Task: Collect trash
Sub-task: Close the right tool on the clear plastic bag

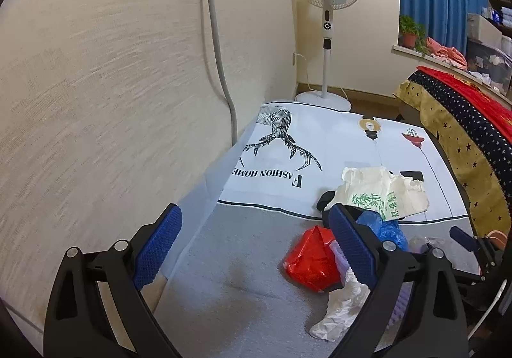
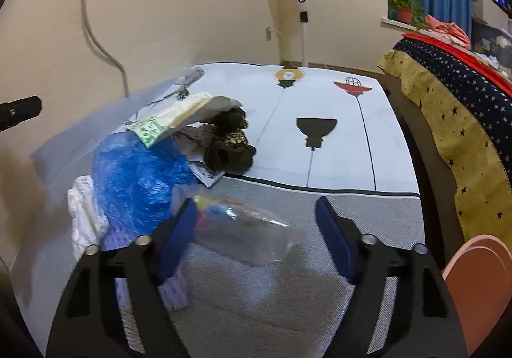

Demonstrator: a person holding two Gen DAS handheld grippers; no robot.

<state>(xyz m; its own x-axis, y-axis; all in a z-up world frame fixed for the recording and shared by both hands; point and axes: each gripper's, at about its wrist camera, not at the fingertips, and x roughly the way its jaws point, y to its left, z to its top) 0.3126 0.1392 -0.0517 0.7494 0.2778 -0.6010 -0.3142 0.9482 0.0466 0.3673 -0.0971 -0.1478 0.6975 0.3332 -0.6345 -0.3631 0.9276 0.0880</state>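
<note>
Trash lies in a heap on the grey mat (image 1: 230,249). In the left wrist view I see a red plastic bag (image 1: 310,262), a blue plastic bag (image 1: 384,226), a white crumpled bag (image 1: 339,306) and a cream wrapper with green print (image 1: 380,191). My left gripper (image 1: 256,249) is open and empty, left of the heap. In the right wrist view the blue bag (image 2: 137,179), a dark cloth wad (image 2: 230,140) and a clear plastic package (image 2: 246,230) show. My right gripper (image 2: 256,230) is open, with the clear package between its fingers, not gripped.
A white printed sheet (image 1: 320,147) covers the far floor. A standing fan (image 1: 326,19) is in the corner. A wall with a grey cable (image 1: 217,47) runs on the left. A bed with a starred cover (image 2: 454,108) is on the right, with a pink round object (image 2: 480,281) near it.
</note>
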